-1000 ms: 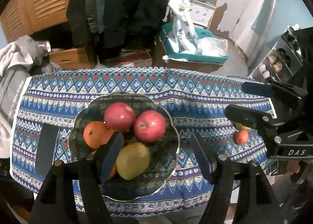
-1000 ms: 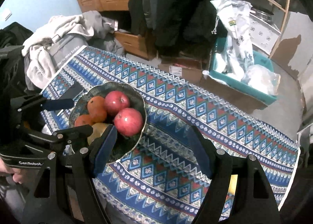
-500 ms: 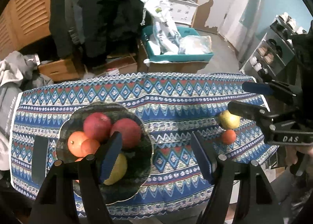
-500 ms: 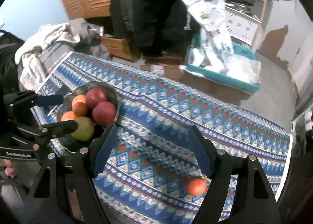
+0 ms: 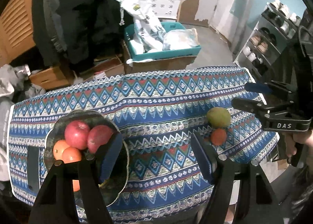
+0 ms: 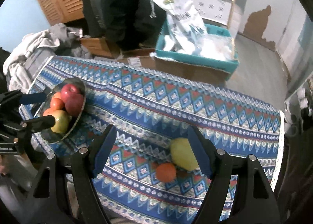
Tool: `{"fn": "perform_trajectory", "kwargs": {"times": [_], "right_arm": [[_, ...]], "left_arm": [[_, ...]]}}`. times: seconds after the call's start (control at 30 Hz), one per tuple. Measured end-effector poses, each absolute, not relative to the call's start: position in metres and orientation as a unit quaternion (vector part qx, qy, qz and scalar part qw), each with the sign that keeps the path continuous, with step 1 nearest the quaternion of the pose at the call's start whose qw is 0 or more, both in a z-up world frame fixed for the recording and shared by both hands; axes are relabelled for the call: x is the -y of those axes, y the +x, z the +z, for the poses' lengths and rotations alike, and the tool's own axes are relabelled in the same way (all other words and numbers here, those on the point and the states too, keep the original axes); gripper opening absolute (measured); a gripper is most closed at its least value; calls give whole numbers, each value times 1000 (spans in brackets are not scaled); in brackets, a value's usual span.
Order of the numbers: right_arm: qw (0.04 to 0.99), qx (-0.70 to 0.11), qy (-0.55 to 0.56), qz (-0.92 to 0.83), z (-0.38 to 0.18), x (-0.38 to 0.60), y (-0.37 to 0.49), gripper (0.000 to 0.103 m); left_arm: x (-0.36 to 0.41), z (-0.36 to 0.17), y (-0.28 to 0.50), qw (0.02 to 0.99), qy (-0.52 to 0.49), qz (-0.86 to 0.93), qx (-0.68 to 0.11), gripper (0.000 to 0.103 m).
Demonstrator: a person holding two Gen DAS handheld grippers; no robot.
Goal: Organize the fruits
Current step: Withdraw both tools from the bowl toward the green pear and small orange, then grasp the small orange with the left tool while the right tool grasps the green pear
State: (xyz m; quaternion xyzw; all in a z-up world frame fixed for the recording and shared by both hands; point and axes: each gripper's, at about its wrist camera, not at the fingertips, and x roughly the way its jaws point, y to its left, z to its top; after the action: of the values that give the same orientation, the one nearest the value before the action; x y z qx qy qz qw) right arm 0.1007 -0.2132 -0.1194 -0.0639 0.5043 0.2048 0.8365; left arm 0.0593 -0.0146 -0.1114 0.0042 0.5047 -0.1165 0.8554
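A glass bowl at the table's left holds two red apples, oranges and a yellow-green fruit. A yellow-green pear and a small orange lie side by side on the patterned cloth at the right. My left gripper is open and empty, over the cloth just right of the bowl. My right gripper is open and empty, above the cloth with the pear by its right finger; it also shows in the left wrist view.
A dark flat phone-like object lies on the cloth left of the bowl. Beyond the table stand a teal bin with bags, cardboard boxes, hanging dark clothes and a shoe rack. The table's right edge is close to the pear.
Both grippers have drawn back and swung right. The bowl has slid to the left of both views, and the pear and small orange have come into the right wrist view.
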Motion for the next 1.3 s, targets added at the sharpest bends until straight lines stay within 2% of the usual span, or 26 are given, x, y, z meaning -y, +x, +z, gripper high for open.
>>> {"fn": "perform_trajectory", "kwargs": {"times": [0.57, 1.3], "right_arm": [[813, -549, -62, 186, -170, 261, 113, 77], [776, -588, -99, 204, -248, 254, 140, 77]], "left_arm": [[65, -152, 83, 831, 29, -140, -537, 74], [92, -221, 116, 803, 75, -156, -570, 74]]}}
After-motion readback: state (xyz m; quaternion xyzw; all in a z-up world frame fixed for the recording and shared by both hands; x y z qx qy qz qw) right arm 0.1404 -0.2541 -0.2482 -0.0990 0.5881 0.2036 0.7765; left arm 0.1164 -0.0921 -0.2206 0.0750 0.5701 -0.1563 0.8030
